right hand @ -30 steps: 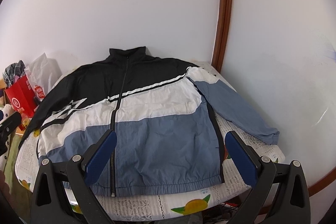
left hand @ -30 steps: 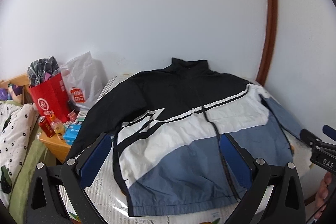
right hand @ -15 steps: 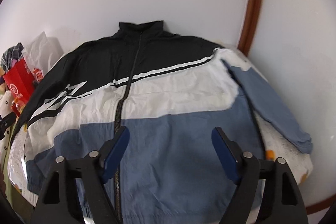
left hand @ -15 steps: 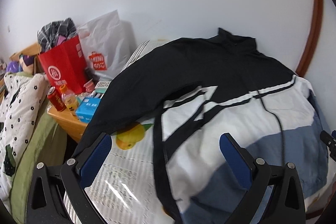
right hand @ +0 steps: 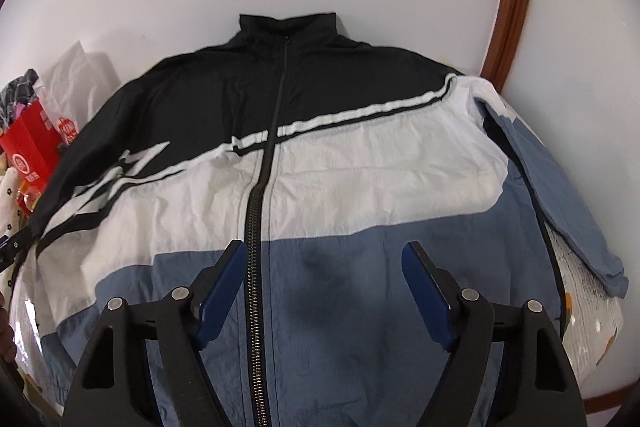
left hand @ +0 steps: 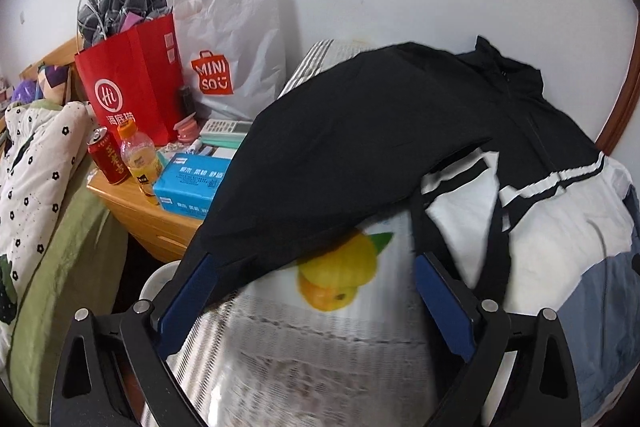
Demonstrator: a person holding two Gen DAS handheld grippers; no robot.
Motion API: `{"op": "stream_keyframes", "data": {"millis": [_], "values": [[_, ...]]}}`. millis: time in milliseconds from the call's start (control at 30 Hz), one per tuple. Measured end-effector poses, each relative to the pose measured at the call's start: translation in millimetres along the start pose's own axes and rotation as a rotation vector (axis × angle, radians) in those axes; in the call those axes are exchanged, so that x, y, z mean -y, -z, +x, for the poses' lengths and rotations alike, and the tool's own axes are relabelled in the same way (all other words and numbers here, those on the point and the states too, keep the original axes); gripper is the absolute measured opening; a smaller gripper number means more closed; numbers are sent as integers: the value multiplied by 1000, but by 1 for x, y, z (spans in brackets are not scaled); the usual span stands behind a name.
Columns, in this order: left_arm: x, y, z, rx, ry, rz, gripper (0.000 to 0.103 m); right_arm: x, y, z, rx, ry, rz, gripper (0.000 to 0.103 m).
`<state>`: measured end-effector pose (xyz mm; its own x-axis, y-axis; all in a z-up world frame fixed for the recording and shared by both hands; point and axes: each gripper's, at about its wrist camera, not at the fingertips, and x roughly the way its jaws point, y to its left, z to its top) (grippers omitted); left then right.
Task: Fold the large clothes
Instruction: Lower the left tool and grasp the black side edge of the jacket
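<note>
A black, white and blue zip jacket (right hand: 340, 187) lies flat, front up, on a table with a fruit-print cover (left hand: 340, 307). Its collar is toward the wall. My right gripper (right hand: 322, 263) is open and empty, low over the blue lower front beside the zip. My left gripper (left hand: 316, 277) is open and empty, close to the end of the jacket's black left sleeve (left hand: 320, 179), which hangs toward the table's left edge. The blue right sleeve (right hand: 560, 195) lies along the right side.
Left of the table stands a wooden nightstand (left hand: 148, 215) with a red bag (left hand: 132, 95), a white Miniso bag (left hand: 228, 47), a can (left hand: 108, 159), a juice bottle (left hand: 138, 155) and a blue tissue box (left hand: 188, 187). A bed (left hand: 36, 187) is farther left. The white wall is behind.
My left gripper has swung left and down toward the black sleeve's end. My right gripper has dropped closer to the jacket's lower front and its jaws have narrowed somewhat.
</note>
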<state>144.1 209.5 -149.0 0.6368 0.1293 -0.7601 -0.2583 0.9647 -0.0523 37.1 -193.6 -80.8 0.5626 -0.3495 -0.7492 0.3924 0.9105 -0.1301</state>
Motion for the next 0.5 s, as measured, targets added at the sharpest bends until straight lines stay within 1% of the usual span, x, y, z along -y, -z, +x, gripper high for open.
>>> {"op": "stream_keyframes", "data": {"millis": [100,233,300,433,467,500], "values": [[-11,3,9,-17,6,-1,91,0,5,2,-9,17,-4,78],[-23,4,19,-30,18,-4,87,-1,9,4,-30,57,1,78],[-25,4,24,-40,22,-8,81,-2,9,3,-36,72,9,78],[-24,6,27,-23,0,16,73,-4,10,-7,-24,84,21,78],[-24,6,27,-23,-4,16,68,-5,9,-9,-20,85,20,78],[-25,5,27,-20,-10,17,60,-7,9,-12,-14,85,17,78]]}}
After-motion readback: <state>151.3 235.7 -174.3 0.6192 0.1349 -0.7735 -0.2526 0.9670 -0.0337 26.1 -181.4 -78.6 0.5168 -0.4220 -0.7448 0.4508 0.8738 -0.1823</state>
